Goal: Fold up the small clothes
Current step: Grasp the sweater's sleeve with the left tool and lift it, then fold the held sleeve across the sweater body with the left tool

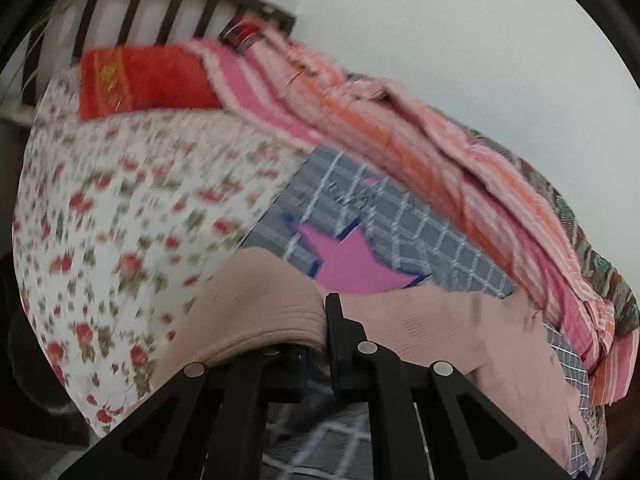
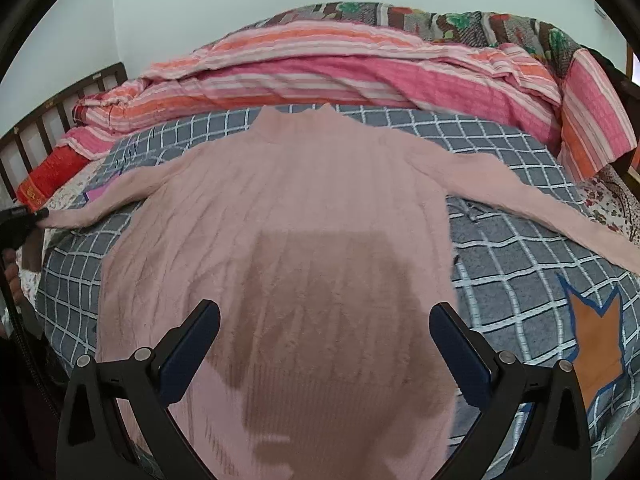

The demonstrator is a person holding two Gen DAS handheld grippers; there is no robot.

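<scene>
A pale pink knit sweater (image 2: 304, 200) lies flat on a grey checked blanket (image 2: 512, 280), collar away from me, both sleeves spread out sideways. My right gripper (image 2: 324, 320) is open and empty, hovering over the sweater's lower body and casting a shadow on it. My left gripper (image 1: 326, 320) is shut on the cuff of the sweater's left sleeve (image 1: 260, 300); the sleeve drapes over its fingers. The left gripper also shows at the far left of the right wrist view (image 2: 24, 216), at the end of that sleeve.
A striped pink and orange quilt (image 2: 360, 72) is bunched along the far side of the bed. A red pillow (image 1: 144, 80) lies by the dark slatted headboard (image 1: 168, 12). A floral sheet (image 1: 120, 200) covers the mattress. The blanket has star patches (image 2: 596, 344).
</scene>
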